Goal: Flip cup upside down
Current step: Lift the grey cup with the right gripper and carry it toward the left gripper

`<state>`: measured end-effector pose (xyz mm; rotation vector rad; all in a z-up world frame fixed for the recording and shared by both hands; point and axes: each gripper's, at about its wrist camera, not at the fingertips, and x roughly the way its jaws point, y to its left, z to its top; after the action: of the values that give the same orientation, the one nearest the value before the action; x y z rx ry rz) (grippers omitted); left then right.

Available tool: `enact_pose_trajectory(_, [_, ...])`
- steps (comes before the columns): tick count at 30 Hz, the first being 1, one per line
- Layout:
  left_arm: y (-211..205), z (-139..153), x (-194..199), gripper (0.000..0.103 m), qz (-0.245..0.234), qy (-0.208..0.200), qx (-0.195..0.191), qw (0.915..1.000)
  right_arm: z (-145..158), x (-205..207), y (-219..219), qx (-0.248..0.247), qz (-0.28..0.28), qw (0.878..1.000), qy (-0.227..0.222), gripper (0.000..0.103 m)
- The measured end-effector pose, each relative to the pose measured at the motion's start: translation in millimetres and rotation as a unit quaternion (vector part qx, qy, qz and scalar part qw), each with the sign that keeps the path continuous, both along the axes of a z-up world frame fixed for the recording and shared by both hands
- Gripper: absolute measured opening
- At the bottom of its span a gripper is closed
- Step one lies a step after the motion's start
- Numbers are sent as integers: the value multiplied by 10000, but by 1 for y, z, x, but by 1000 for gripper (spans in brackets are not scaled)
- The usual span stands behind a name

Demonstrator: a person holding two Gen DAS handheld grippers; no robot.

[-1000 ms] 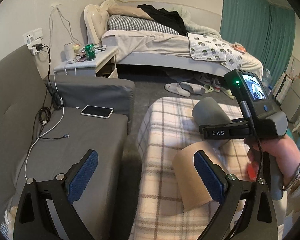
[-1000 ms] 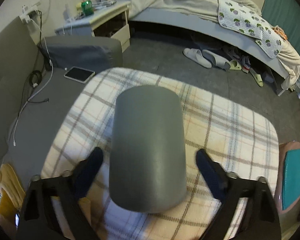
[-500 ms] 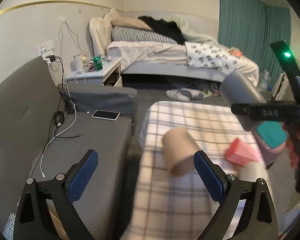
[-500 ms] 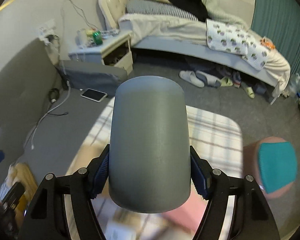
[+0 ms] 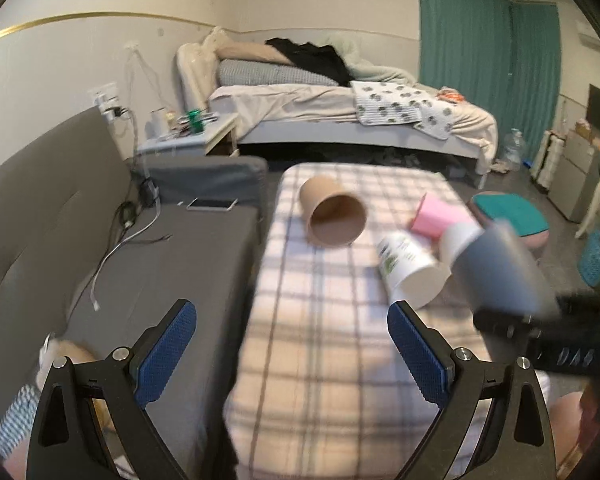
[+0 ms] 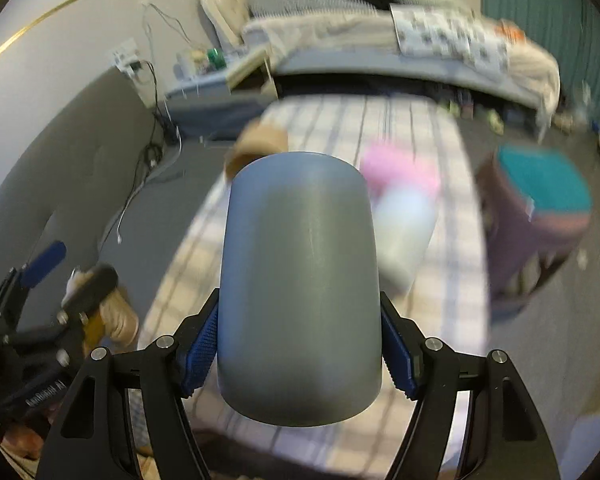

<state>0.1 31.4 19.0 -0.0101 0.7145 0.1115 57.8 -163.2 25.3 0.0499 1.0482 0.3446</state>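
My right gripper [image 6: 300, 354] is shut on a grey cup [image 6: 300, 288], held in the air above the checked table [image 6: 340, 132]. The cup points away from the camera, its far end up. In the left wrist view the grey cup [image 5: 500, 268] shows blurred at the right, over the table's right edge. My left gripper [image 5: 292, 344] is open and empty, above the table's near left edge. A brown paper cup [image 5: 332, 212], a white printed cup [image 5: 408, 268] and a pink cup [image 5: 436, 216] lie on their sides on the table [image 5: 320, 340].
A grey sofa [image 5: 140, 260] with a phone [image 5: 212, 204] and cables lies left of the table. A stool with a teal cushion [image 5: 508, 216] stands to the right. A bed [image 5: 340, 116] and a nightstand [image 5: 188, 140] are at the back.
My right gripper closed on the grey cup, lifted it off the table and drew it back toward the near right. My left gripper pulled back and up, away from the brown cup.
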Motion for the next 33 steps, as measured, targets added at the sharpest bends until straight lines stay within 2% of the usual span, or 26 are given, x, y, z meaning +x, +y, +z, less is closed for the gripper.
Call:
enact_pose_trajectory(4, [5,-20,0,99,68,100,-11,9999,-49,-15,0,41,-386,9984,402,71])
enact_pose_trajectory(7, [9,-28,2,99,134,153,-106,9997,-72,-16,4,67,-463,9965,689,71])
enact_pose_trajectory(11, [11,-34,5,99,174,217,-269,9993,-82,-13,13,-34,-333,9975,626,71])
enact_pose_trajectory(17, [3,-34,3,99,109,241,-197,9995,-85,-13,18,-227,-188,9985,457,71])
enact_pose_trajectory(18, [3,-32,3,99,101,226,-225,9994,-83,-14,15,-161,-192,9987,439,75])
enact_pose_trajectory(20, [1,-27,2,99,97,179,-207,9996,-75,-16,11,-70,-237,9993,267,88])
enact_pose_trajectory(21, [0,-24,1,99,96,147,-192,9997,-70,-18,11,-44,-216,9997,140,89])
enact_pose_trajectory(28, [-15,-11,-11,99,90,22,-150,9998,-32,-38,-11,-300,-310,9968,-674,91])
enact_pose_trajectory(31, [-33,-9,-15,99,-21,36,-174,9998,-18,-48,-32,-412,-511,9913,-1142,91])
enact_pose_trajectory(33, [-48,-9,-16,99,-202,44,-324,9993,-10,-53,-48,-533,-691,9860,-1424,91])
